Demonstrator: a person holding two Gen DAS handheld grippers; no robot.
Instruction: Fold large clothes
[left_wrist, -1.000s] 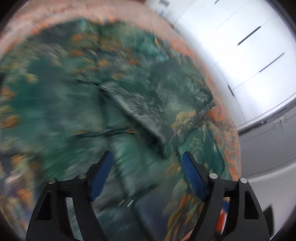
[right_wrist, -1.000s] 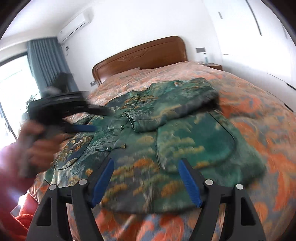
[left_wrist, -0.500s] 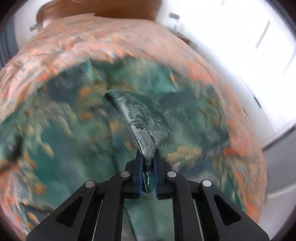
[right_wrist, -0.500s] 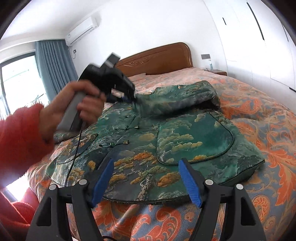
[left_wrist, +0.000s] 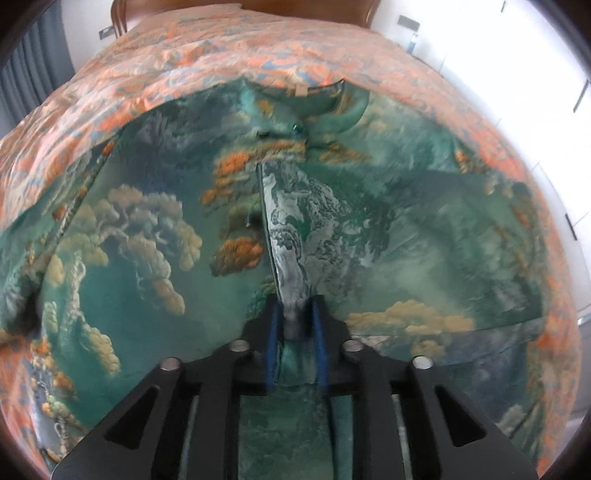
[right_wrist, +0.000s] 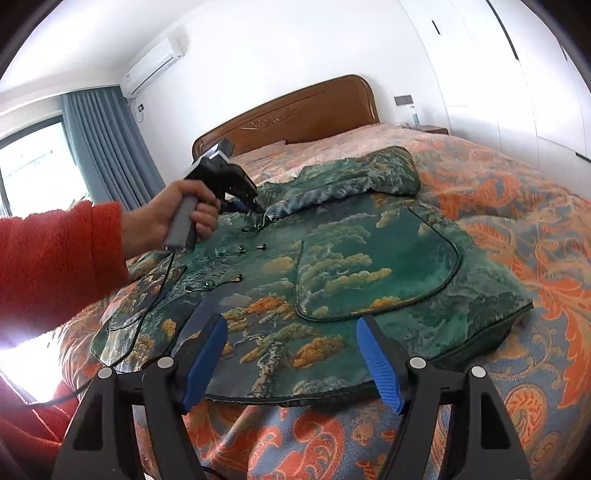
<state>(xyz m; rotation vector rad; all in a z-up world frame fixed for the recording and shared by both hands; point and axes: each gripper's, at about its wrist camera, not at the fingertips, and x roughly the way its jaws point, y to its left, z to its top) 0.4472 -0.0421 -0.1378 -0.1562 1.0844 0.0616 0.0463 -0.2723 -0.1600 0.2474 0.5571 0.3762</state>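
Left tongs (left_wrist: 294, 325) clench the jacket sleeve (left_wrist: 291, 236), right tongs (right_wrist: 291, 354) gape above the orange floral bedspread (right_wrist: 535, 236).

Home bedroom. Shown by: double bed with carved wooden headboard (right_wrist: 295, 114) at upper centre, orange floral bedspread (right_wrist: 517, 206) on the right, wall air conditioner (right_wrist: 153, 68) and grey-blue curtains (right_wrist: 107, 147) at upper left, white wardrobe doors (right_wrist: 517, 74) at upper right.

Left tool (right_wrist: 255, 206) apparently pinching jacket (right_wrist: 332, 277) sleeve
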